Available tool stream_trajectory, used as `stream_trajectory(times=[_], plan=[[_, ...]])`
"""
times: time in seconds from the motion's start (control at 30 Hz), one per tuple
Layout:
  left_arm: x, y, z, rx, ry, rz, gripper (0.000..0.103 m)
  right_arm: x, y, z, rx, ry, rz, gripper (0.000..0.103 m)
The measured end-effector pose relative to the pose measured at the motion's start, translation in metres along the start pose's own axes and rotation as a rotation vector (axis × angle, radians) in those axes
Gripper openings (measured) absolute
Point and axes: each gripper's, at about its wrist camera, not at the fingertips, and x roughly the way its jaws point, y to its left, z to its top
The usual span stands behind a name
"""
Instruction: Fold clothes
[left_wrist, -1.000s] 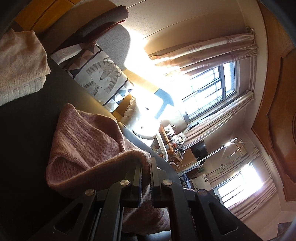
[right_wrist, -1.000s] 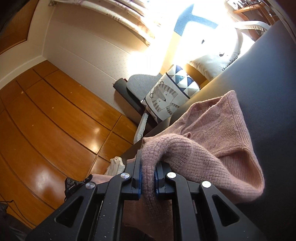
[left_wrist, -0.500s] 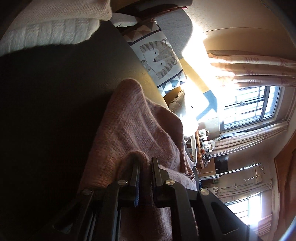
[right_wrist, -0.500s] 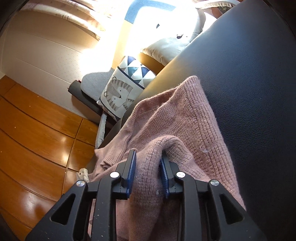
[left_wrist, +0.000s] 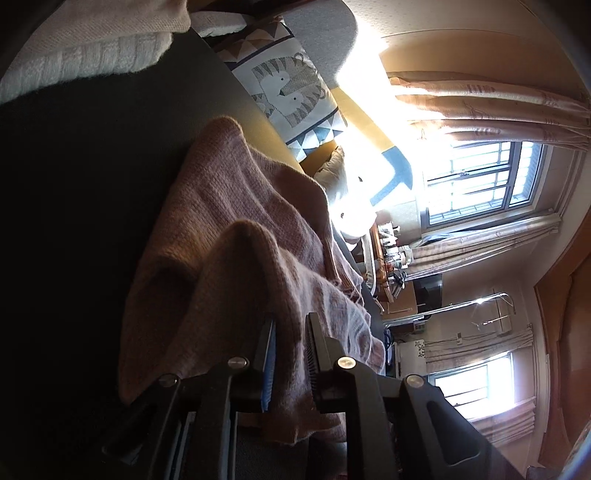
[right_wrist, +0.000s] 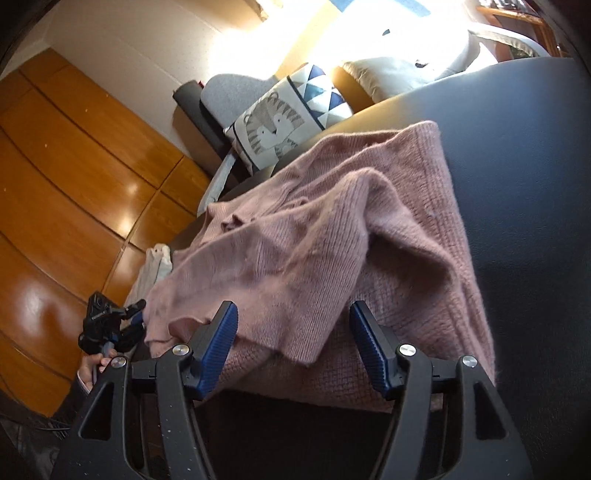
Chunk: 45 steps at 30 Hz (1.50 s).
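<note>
In mid frame the pink sweater (right_wrist: 332, 236) sits bunched on the dark couch (right_wrist: 517, 184). R gripper (right_wrist: 293, 325) is spread wide, let go. L gripper (left_wrist: 290, 347) has parted fingers w/ knit between, maybe snagging, so the fold could flop open.

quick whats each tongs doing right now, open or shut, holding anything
Left tongs: partly open, a fold of the pink sweater between the jaws, no longer clamped.
Right tongs: wide open, holding nothing, over the sweater's edge.
</note>
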Motion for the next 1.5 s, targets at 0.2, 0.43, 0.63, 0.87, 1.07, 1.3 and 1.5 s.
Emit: stream_trajectory(times=[0.2, 0.43, 0.63, 0.87, 1.07, 1.3, 1.5], plan=[[0.037, -0.005, -0.010, -0.001, 0.125, 0.026, 0.016, 0.012, 0.014, 0.014, -0.040, 0.016, 0.089, 0.019], [0.036, -0.023, 0.016, -0.026, 0.046, -0.172, 0.015, 0.012, 0.012, 0.060, 0.024, -0.092, 0.173, 0.012], [0.052, -0.038, 0.062, 0.007, -0.044, -0.178, 0.015, 0.032, 0.013, 0.098, -0.009, -0.140, 0.039, 0.012], [0.067, -0.024, 0.096, -0.008, -0.090, -0.147, 0.015, 0.044, 0.008, 0.113, -0.079, -0.149, -0.094, 0.012], [0.075, -0.008, 0.113, -0.047, -0.149, -0.118, 0.014, 0.051, -0.015, 0.134, -0.023, -0.192, -0.167, 0.020], [0.073, 0.013, 0.121, -0.096, -0.188, -0.074, 0.014, 0.043, -0.020, 0.134, -0.086, -0.210, -0.307, 0.052], [0.079, -0.015, 0.108, -0.013, -0.131, -0.130, 0.014, 0.045, 0.001, 0.124, -0.277, -0.165, -0.453, 0.052]])
